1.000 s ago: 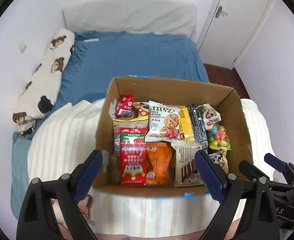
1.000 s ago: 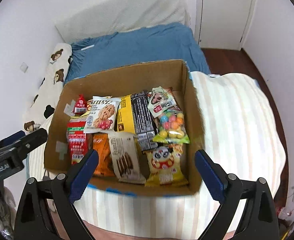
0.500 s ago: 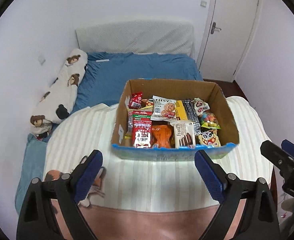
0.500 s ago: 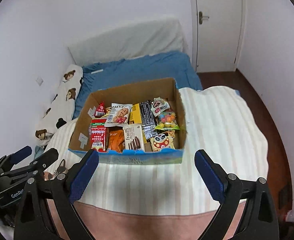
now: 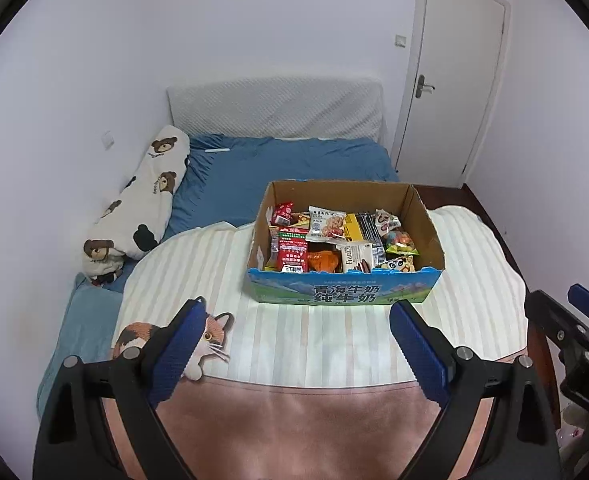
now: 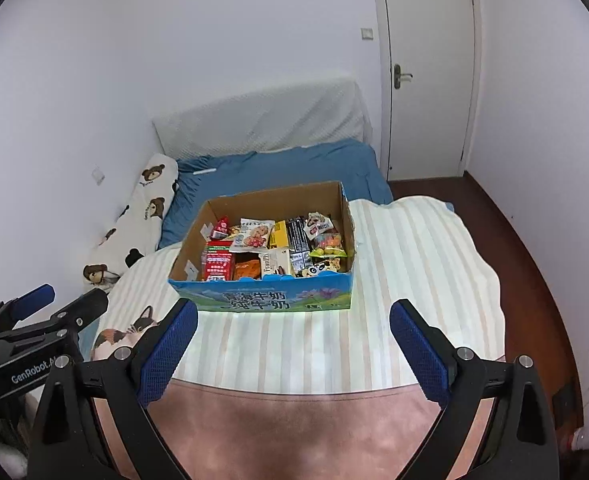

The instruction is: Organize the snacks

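A cardboard box (image 5: pixel 342 295) with a blue printed front stands on the striped blanket, some way ahead of both grippers. It is packed with snack packs: a red packet (image 5: pixel 292 256), an orange packet (image 5: pixel 324 261), a cookie pack (image 5: pixel 356 258), an oat cookie bag (image 5: pixel 326 226) and a candy bag (image 5: pixel 400 240). My left gripper (image 5: pixel 296 312) is open and empty, short of the box front. The right wrist view shows the same box (image 6: pixel 278 300), and my right gripper (image 6: pixel 294 308) is open with nothing between its blue pads. Each gripper also shows at the edge of the other's view.
The bed has a blue sheet (image 5: pixel 286 168), a long bear-print pillow (image 5: pixel 142 204) against the left wall and a white padded headboard (image 5: pixel 278 108). A cat print (image 5: pixel 210 332) lies on the striped blanket (image 5: pixel 474 280). A white door (image 5: pixel 450 80) is at the right, with dark floor beside the bed.
Both grippers pulled back and rose away from the box, which now looks smaller and farther. Its blue front panel and the pink near edge of the bedding came into view. Both stayed open.
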`<state>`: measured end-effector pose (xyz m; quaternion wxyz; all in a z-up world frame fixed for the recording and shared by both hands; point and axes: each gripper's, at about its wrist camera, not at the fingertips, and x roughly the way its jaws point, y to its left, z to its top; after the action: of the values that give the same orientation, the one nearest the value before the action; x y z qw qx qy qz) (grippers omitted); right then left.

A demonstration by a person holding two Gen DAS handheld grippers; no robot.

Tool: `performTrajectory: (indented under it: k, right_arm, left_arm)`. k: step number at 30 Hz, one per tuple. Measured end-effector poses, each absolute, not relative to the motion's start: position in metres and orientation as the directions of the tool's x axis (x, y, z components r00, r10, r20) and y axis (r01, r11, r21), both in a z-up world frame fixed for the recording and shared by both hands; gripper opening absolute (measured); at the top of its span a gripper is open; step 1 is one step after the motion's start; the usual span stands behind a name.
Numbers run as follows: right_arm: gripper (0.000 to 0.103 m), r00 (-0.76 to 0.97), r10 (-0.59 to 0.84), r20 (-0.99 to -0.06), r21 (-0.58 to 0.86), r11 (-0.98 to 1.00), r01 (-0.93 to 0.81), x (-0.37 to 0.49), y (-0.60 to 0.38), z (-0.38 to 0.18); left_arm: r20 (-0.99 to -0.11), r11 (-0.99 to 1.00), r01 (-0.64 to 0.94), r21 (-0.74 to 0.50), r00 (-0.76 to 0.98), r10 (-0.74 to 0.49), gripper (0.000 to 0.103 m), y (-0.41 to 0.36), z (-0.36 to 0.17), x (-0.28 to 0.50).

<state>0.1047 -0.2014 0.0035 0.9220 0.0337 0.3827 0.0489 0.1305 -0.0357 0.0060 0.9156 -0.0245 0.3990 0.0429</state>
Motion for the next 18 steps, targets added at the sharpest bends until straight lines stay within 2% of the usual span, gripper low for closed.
performTrajectory:
  k: [8, 10, 18]
  right_arm:
    - [0.102, 0.726, 0.116, -0.677, 0.073, 0.993, -0.091, 0.074, -0.195, 0.019]
    - [0.103, 0.733, 0.105, -0.672, 0.059, 0.994, -0.088, 0.072, -0.194, 0.02]
    - [0.103, 0.738, 0.068, -0.671, 0.044, 0.998, -0.052, 0.094, -0.201, 0.01]
  left_arm:
    - [-0.707, 0.995, -0.095, -0.003, 0.704, 0.065, 0.094, -0.036, 0.017, 0.109]
    - [-0.705, 0.995, -0.101, -0.003, 0.706, 0.07, 0.103, -0.036, 0.017, 0.108]
    - [-0.711, 0.992, -0.127, -0.023, 0.7, 0.073, 0.103, -0.032, 0.003, 0.132]
